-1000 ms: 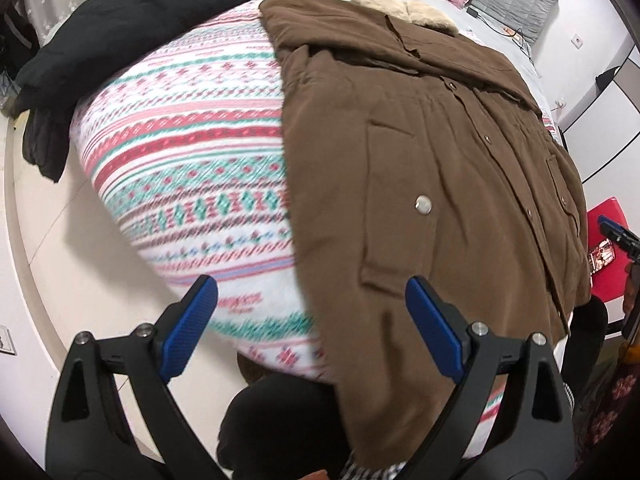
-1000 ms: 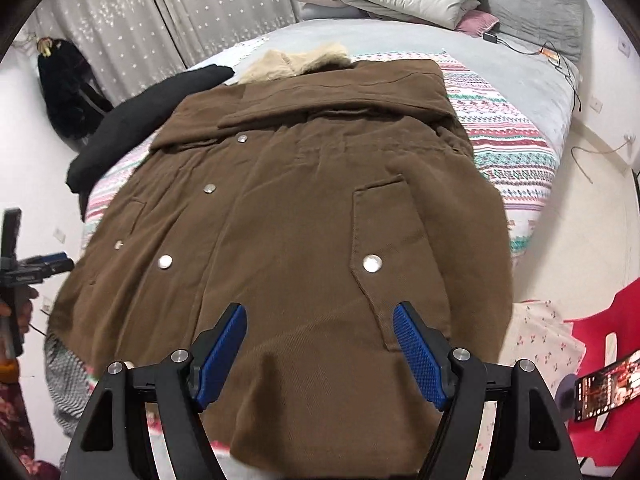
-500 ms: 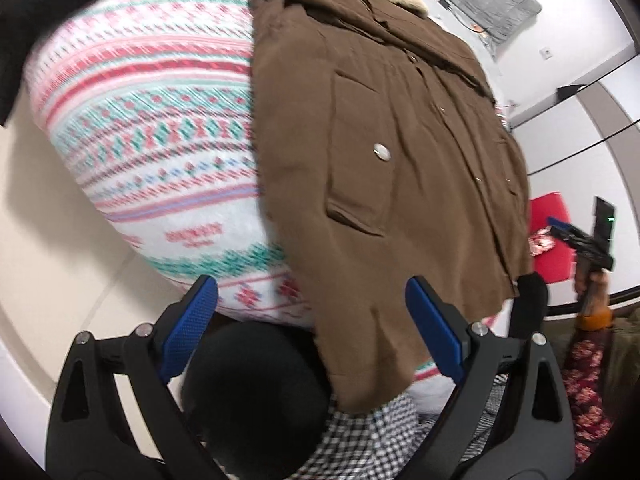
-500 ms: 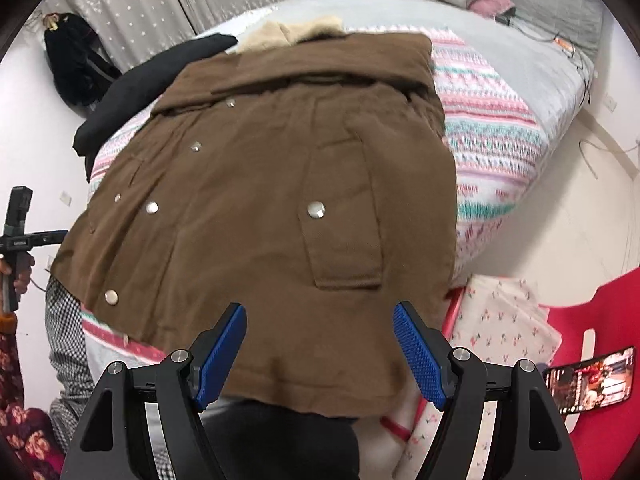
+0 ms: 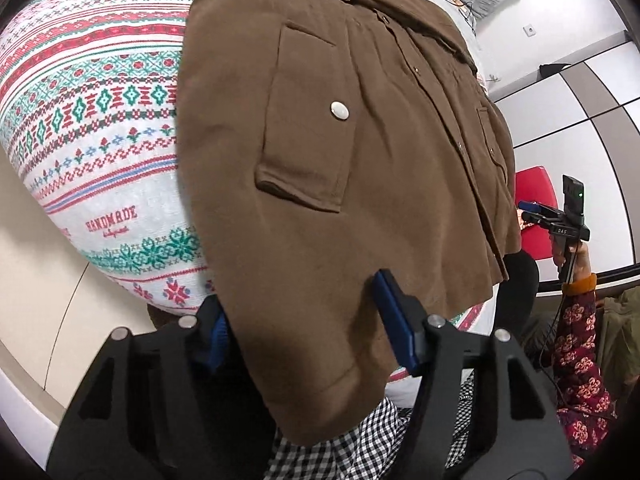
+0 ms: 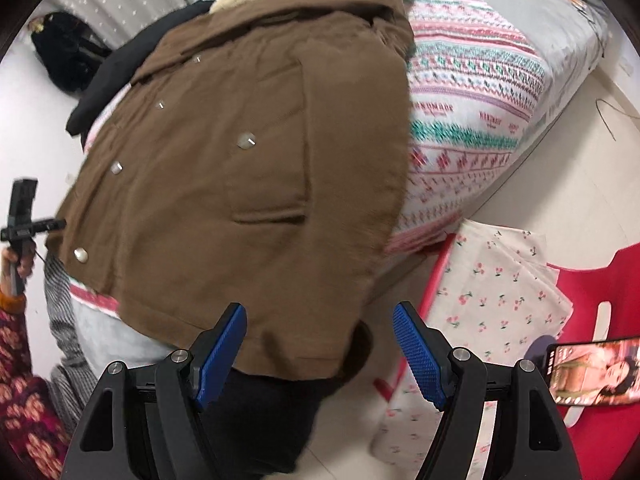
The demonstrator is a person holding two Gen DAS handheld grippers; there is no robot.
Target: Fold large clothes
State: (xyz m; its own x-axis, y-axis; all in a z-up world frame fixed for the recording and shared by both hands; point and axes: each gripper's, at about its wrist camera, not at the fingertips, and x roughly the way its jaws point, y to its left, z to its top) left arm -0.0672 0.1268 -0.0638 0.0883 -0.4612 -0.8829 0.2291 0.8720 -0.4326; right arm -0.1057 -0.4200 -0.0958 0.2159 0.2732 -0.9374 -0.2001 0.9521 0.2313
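Note:
A large brown coat (image 5: 360,152) with snap buttons and flap pockets lies front-up on a bed, its hem hanging over the near edge. My left gripper (image 5: 304,332) is open, its blue pads on either side of the coat's lower left hem corner, which drapes between them. In the right wrist view the coat (image 6: 256,168) fills the centre. My right gripper (image 6: 320,350) is open just below the coat's lower right hem corner, with the hem edge reaching between the pads.
The bed has a patterned knit blanket (image 5: 92,128), also in the right wrist view (image 6: 472,92). A black garment (image 6: 104,76) lies at the far left. A floral cloth (image 6: 492,280), a red chair (image 6: 600,288) and a phone (image 6: 592,372) are at right.
Both grippers have dropped and moved in toward the coat's hem. The hem now hangs between the left pads and reaches the right pads. Both stay open.

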